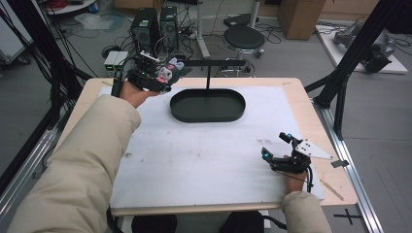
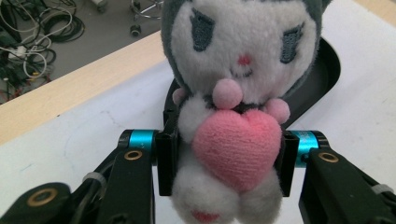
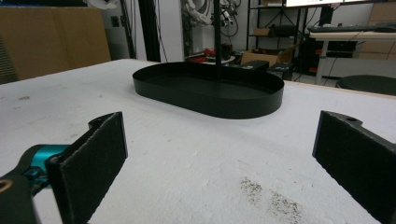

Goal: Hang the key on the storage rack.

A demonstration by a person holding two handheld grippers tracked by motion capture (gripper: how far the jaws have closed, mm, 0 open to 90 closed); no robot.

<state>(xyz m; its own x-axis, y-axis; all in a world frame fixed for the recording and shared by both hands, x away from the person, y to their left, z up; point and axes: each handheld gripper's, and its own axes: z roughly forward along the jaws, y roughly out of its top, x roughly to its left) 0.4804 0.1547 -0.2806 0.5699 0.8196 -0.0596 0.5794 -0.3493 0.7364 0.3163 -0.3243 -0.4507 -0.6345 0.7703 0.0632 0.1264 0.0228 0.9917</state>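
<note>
Plush toy [image 2: 233, 116] gripped in the left tool [image 1: 163, 77], pads pressing its white body from both sides, pink heart facing the camera; seen from above the toy is held off the counter [image 1: 204, 160] at the far left corner, just left of the black oval tray [image 1: 208, 106]; tray looks empty, its thin upright post rising from the far rim; right tool [image 1: 277, 148] rests low on the counter near the right edge, jaws wide apart with nothing between them, pointed toward the tray; judgement: pickup is done, toy secured and lifted; what looks left is the short carry rightward over the tray rim, lowering, and release; toy not yet above the tray; grip sits at the torso, head free above the pads, so it may flop on release
</note>
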